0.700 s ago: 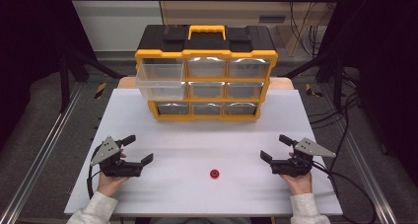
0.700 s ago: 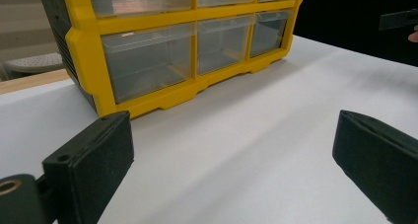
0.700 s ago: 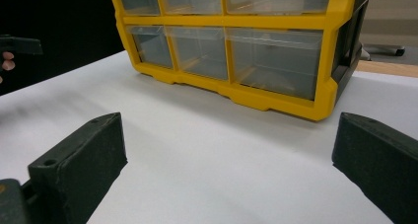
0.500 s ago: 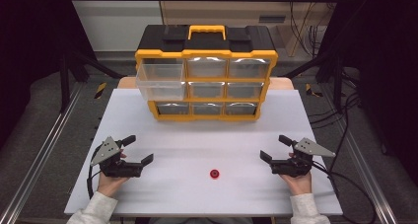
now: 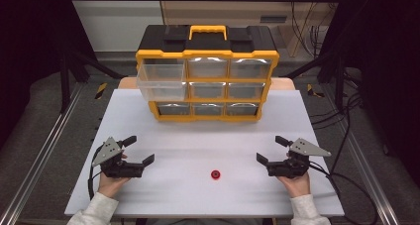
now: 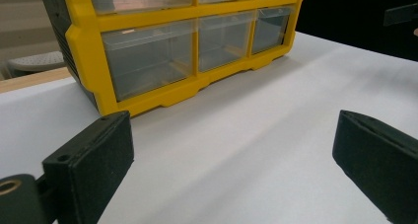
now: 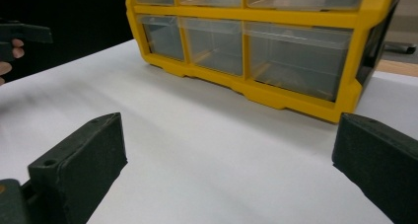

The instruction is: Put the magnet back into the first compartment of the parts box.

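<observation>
Nothing has shifted vs. the frames a moment back: both hands sit where they were, so the work hasn't started. The left gripper [image 5: 138, 149] rests on the white table [image 5: 307, 121] in front of the yellow organizer [image 5: 207, 76], toward its left end, jaws spread wide w/ nothing between them. The right gripper [image 5: 274, 149] mirrors it toward the organizer's right end, jaws likewise apart and empty. The small red piece [image 5: 215, 174] lies untouched well in front of the organizer, roughly below its middle column, nearer the right gripper. One clear drawer [image 5: 162, 88], left column, middle row, sticks out; probably where the piece goes. No brand, label or writing readable on the organizer; the lid looks too blurred to tell.
</observation>
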The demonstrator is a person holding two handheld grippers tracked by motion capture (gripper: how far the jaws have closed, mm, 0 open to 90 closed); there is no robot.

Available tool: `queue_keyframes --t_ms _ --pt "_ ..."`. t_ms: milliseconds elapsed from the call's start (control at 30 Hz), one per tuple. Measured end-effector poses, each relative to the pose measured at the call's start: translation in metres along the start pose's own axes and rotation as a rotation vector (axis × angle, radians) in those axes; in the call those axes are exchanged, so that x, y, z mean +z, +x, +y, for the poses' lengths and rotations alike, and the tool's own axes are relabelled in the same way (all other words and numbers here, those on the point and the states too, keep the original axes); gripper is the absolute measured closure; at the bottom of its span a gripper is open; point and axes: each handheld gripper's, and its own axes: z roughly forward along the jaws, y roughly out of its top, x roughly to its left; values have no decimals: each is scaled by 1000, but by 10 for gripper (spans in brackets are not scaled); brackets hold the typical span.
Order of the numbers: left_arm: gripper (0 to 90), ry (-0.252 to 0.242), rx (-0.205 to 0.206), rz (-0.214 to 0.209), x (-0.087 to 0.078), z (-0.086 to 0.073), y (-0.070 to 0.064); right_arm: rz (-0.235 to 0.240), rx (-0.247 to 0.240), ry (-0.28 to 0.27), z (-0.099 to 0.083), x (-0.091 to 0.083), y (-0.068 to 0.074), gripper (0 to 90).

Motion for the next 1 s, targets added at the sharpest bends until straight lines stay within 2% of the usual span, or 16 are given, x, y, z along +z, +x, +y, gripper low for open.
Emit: queue_keyframes --t_ms 233,433,667,1000 --pt "16 4 -1 2 1 0 0 24 -13 2 5 6 11 6" --pt "16 7 -2 2 1 0 0 41 -21 47 6 14 21 6" --pt "16 7 -2 2 1 0 0 46 -30 58 10 20 31 6" --pt "16 8 -2 3 1 0 0 73 -48 115 12 34 49 6"
